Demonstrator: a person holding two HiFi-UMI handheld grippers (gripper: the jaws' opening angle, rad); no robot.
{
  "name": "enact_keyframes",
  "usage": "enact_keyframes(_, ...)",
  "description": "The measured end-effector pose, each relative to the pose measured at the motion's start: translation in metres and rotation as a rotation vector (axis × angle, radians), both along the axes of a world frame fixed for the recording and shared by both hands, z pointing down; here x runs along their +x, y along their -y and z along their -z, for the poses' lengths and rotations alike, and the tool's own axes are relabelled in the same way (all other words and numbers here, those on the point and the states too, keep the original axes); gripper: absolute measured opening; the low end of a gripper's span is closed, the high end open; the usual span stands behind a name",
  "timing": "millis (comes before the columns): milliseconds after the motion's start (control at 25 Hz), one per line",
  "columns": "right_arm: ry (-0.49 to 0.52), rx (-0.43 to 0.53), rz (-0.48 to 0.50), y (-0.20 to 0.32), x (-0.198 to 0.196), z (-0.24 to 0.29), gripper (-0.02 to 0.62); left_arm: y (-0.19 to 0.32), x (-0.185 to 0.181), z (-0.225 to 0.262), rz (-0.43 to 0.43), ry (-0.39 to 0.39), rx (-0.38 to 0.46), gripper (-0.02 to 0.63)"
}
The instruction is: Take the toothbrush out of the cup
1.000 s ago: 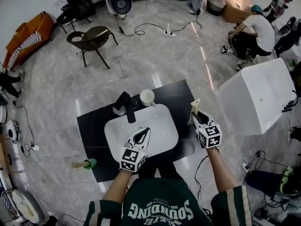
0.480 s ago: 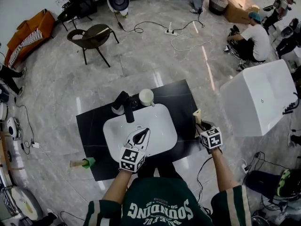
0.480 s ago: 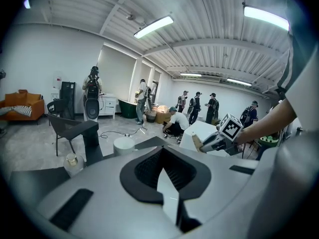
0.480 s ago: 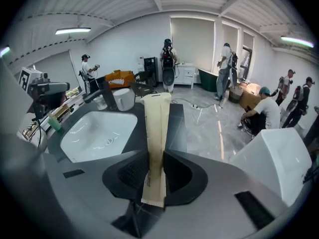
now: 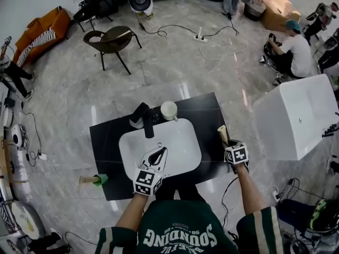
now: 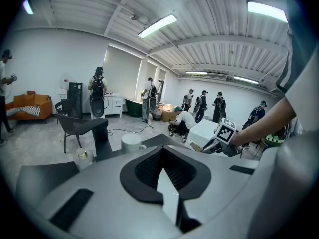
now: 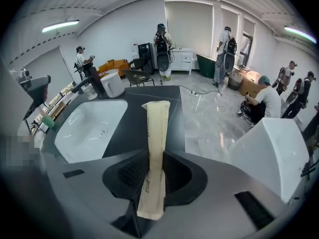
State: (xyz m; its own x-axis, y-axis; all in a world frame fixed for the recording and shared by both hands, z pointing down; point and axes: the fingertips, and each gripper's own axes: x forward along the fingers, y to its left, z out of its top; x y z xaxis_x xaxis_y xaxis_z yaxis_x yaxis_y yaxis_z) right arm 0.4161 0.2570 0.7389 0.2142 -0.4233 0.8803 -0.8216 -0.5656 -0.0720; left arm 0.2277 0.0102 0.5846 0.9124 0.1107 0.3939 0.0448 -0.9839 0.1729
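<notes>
Clamping the wrapped toothbrush (image 7: 155, 133), right gripper (image 5: 226, 143) is holding it clear of the cup (image 5: 168, 110), probably for setdown; left gripper (image 5: 159, 152) closed, empty.

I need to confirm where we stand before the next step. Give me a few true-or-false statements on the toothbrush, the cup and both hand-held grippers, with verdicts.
1. The right hand-held gripper is shut on the wrapped toothbrush. True.
2. The toothbrush stands in the cup. False: it is out of the cup, in the right hand-held gripper.
3. The left hand-held gripper holds the cup. False: it is shut on nothing, above the basin.
4. The cup stands beside the faucet. True.
</notes>
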Motion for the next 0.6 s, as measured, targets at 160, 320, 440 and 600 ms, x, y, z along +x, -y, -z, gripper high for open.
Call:
enact_keyframes(160,0.029,-0.019,-0.049,-0.001,0.011,-0.015,0.104,0.003,-0.006,-0.001,0.033,0.009,0.002,0.009)
enact_keyframes(320,0.033,-0.038,-0.063,-0.002,0.019,-0.023,0.104,0.006,-0.012,-0.001,0.068,0.016,0.005,0.009)
enact_keyframes(440,0.039,-0.032,-0.067,-0.002,0.023,-0.031,0.106,0.007,-0.016,-0.002,0.098,0.021,0.010,0.009)
enact_keyframes(600,0.054,-0.016,-0.065,0.001,0.023,-0.037,0.115,0.006,-0.019,-0.004,0.122,0.026,0.010,0.009)
